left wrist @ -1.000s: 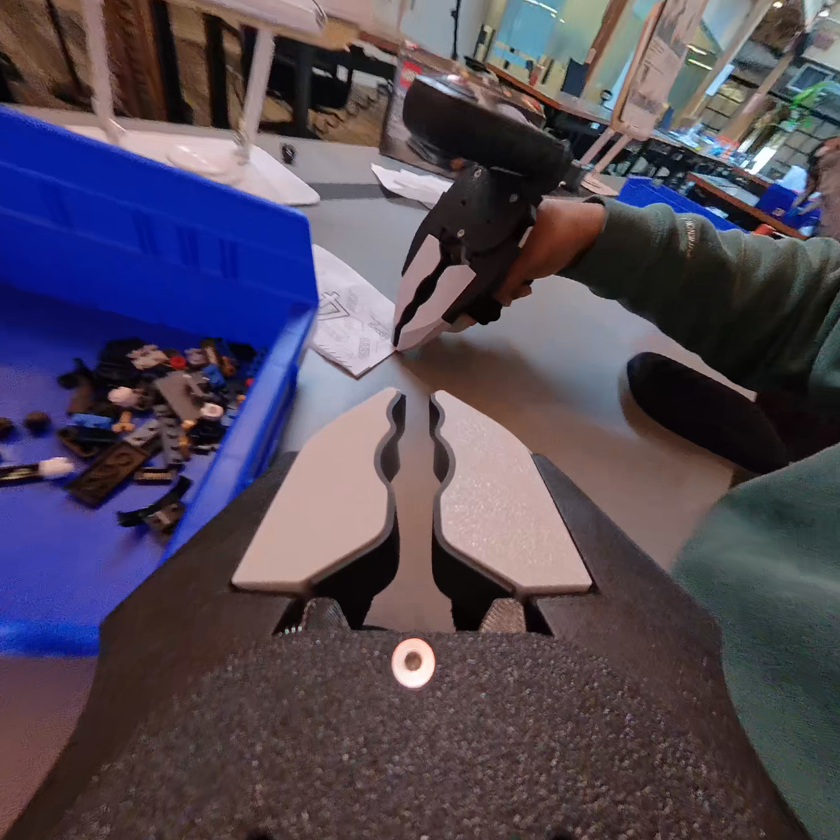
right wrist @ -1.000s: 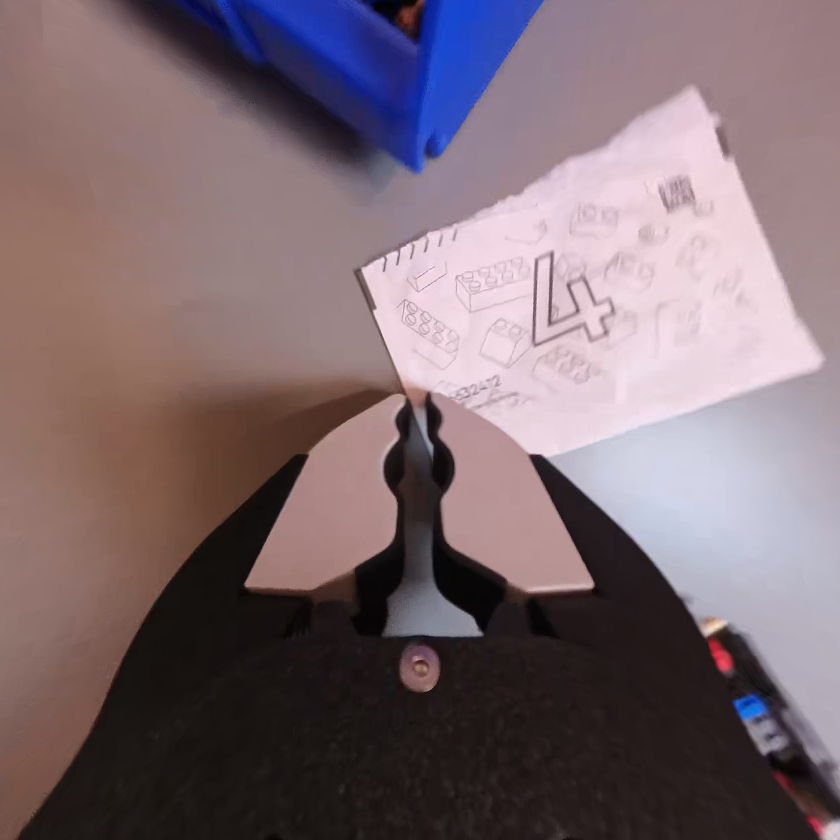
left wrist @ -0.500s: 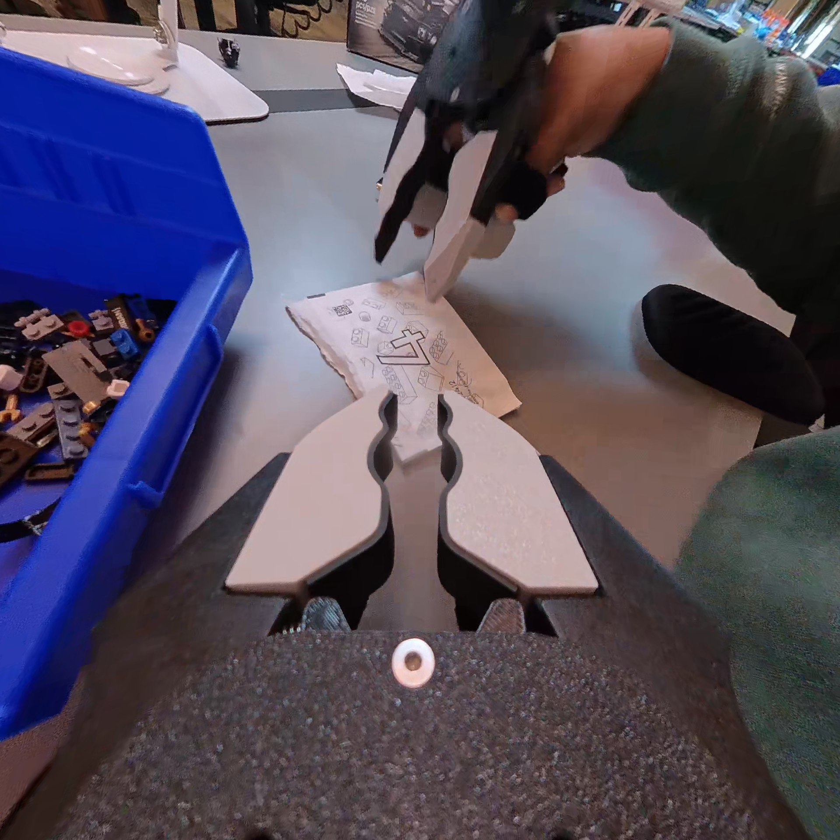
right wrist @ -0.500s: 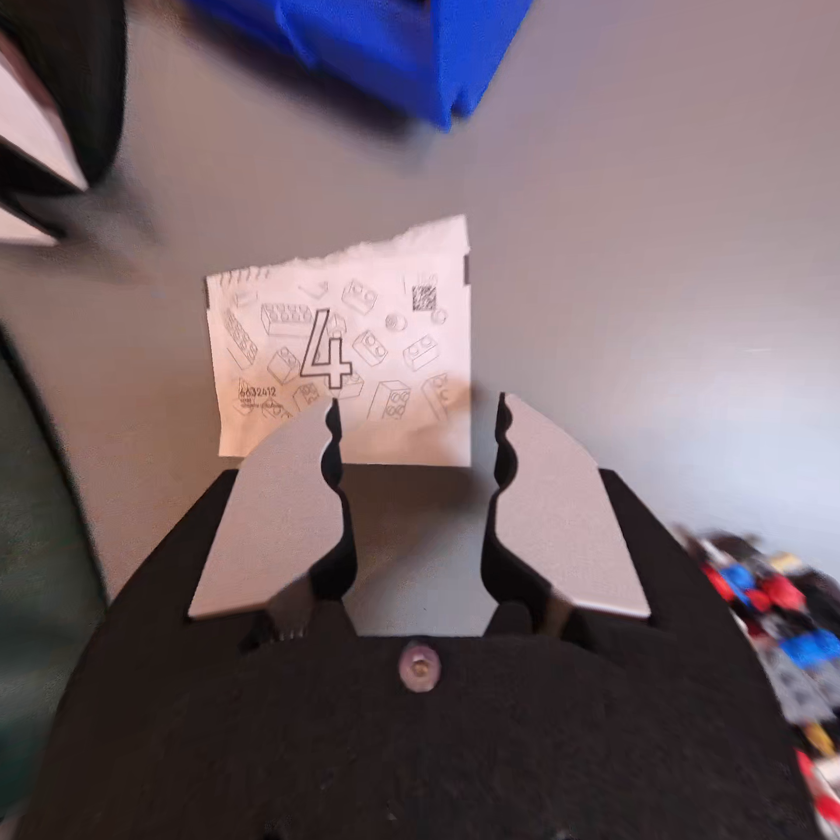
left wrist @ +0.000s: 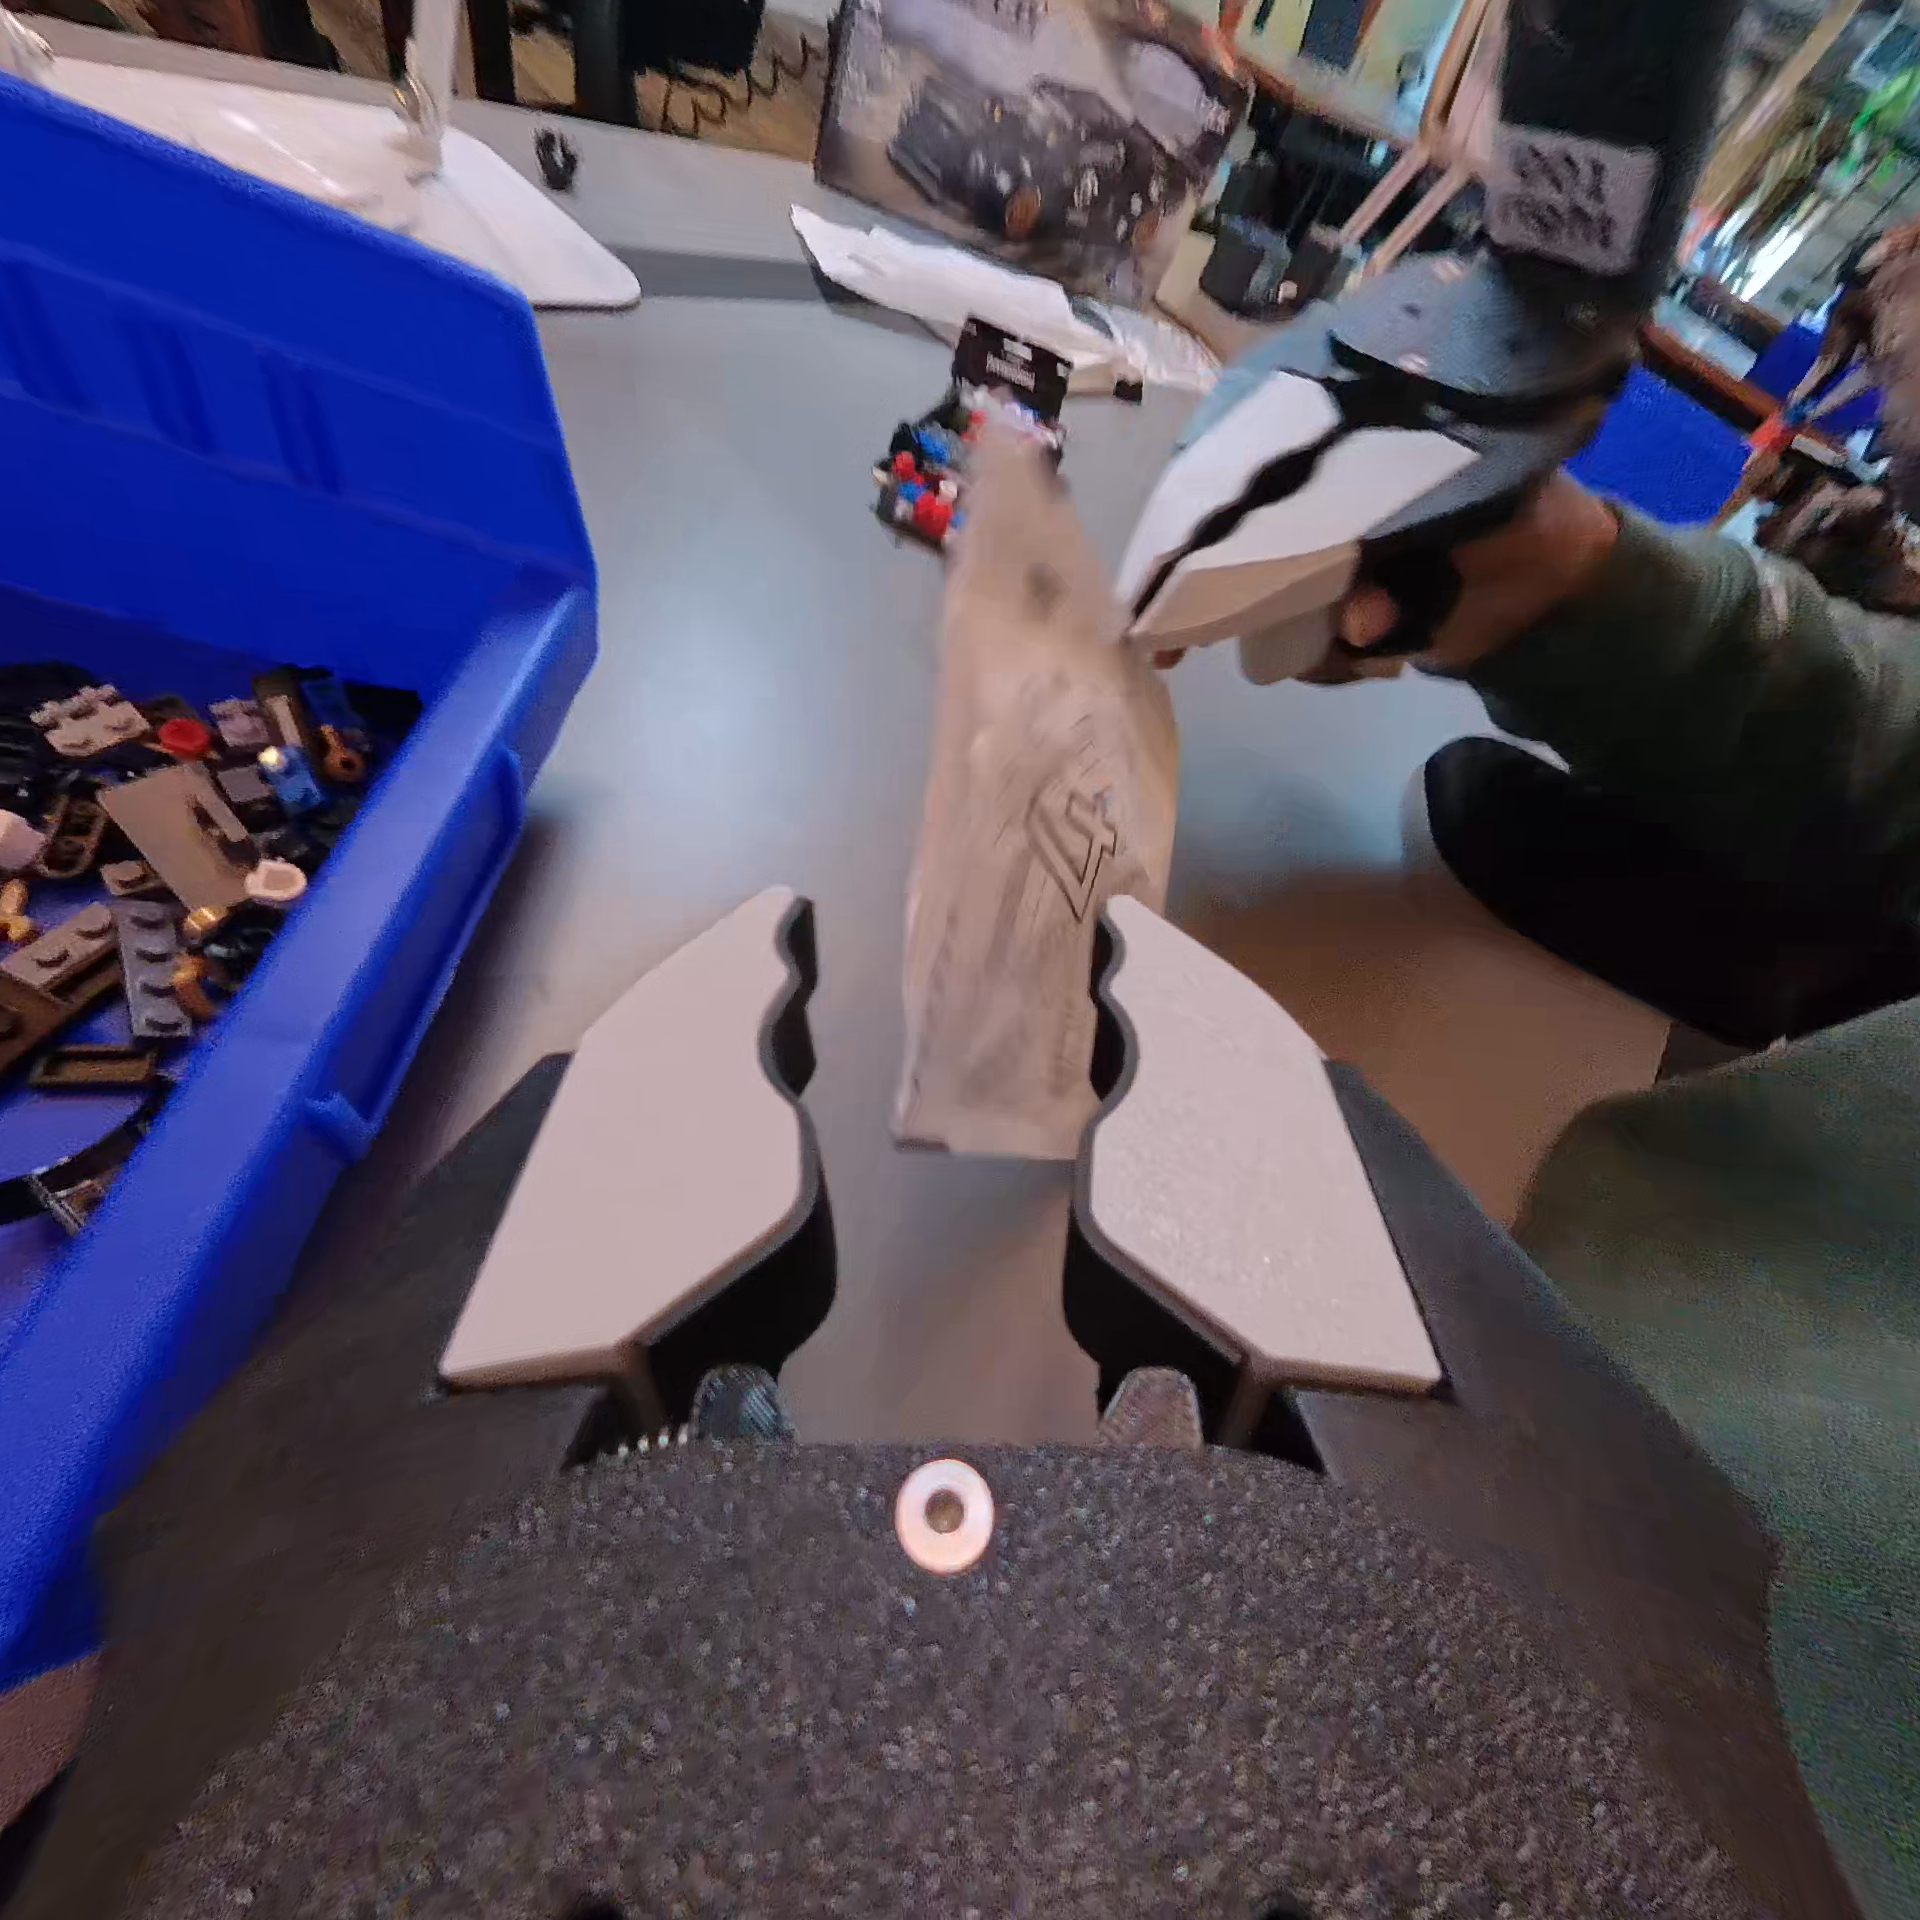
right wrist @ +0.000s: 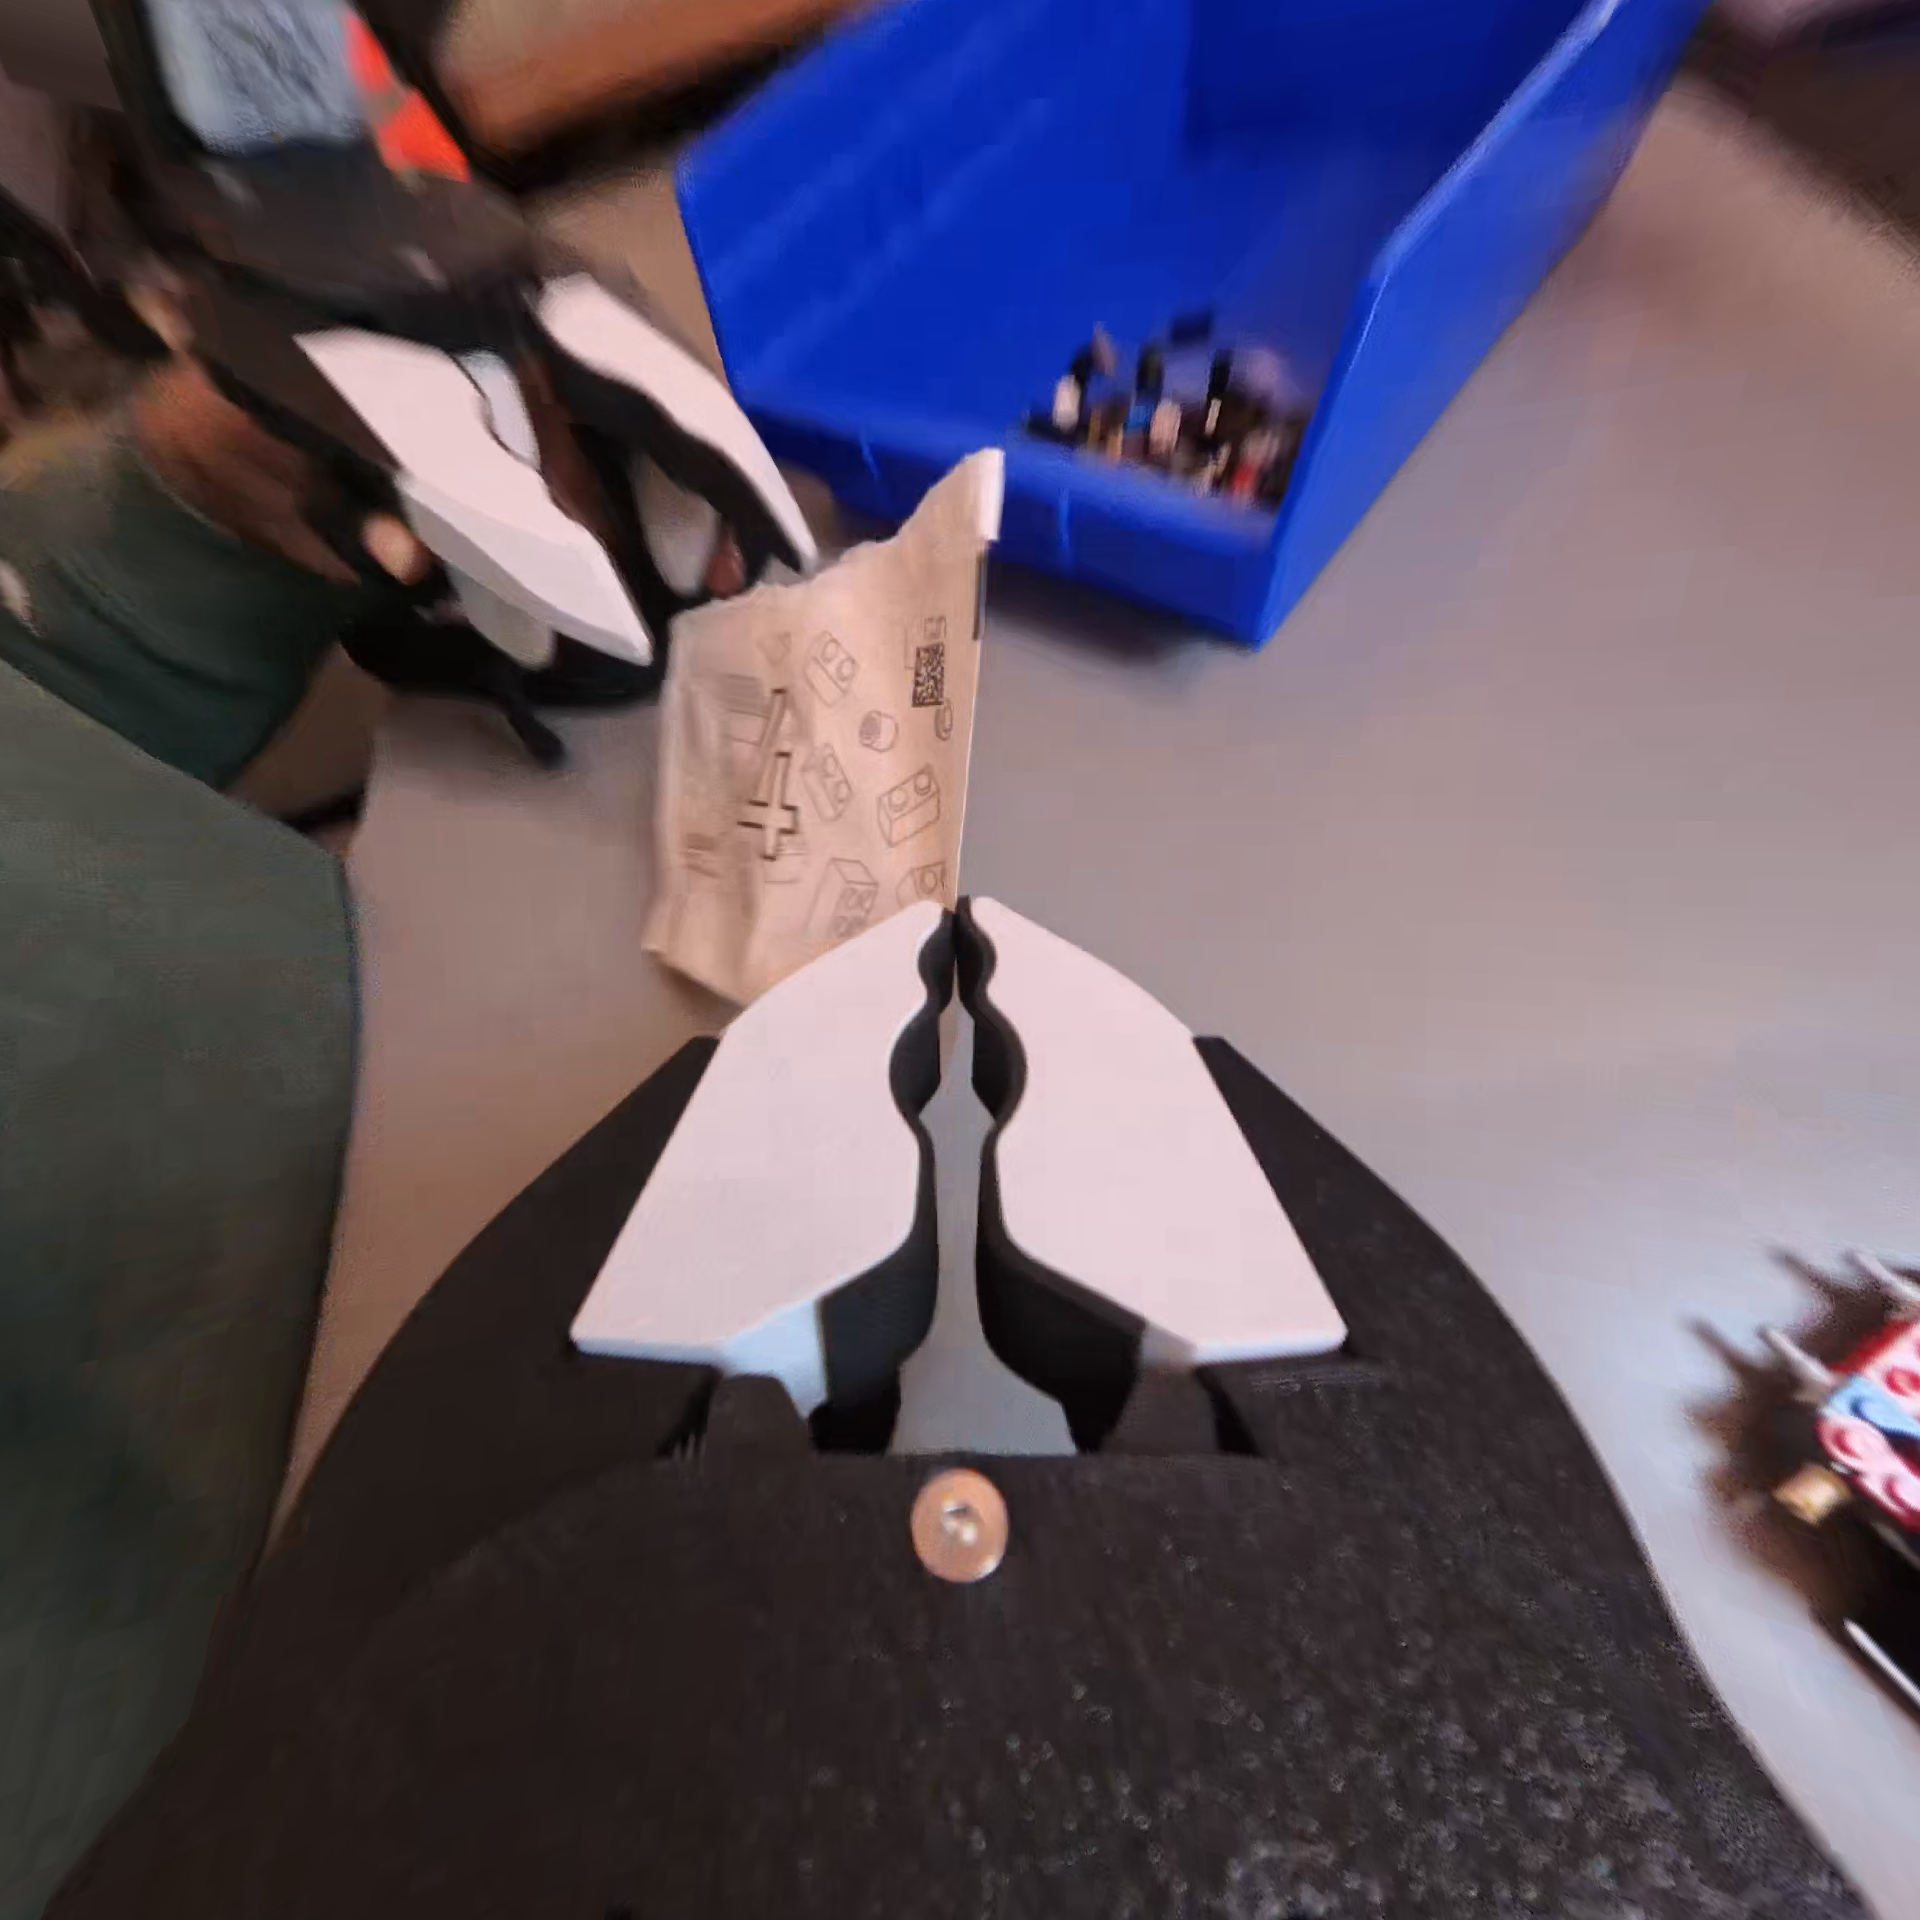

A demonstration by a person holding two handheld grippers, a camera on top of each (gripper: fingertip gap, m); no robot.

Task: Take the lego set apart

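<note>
Paper bag (right wrist: pixel 821 790), pinched at one edge by the right gripper (right wrist: pixel 956 909), hangs mid-frame with its long axis running into the spread, empty left gripper (left wrist: pixel 945 935), while the lego set (left wrist: pixel 935 468) waits at upper centre, well beyond.

Your half-built lego set (left wrist: pixel 940 473), black with red and blue bricks, rests on the grey bench (left wrist: pixel 727 644); loose pieces (left wrist: pixel 156 862) fill the blue bin (left wrist: pixel 312 499).

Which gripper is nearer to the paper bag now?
Right. The right gripper has its jaws shut on the edge of the paper bag, lifting it. The left gripper is open around its lower end, not gripping.
</note>
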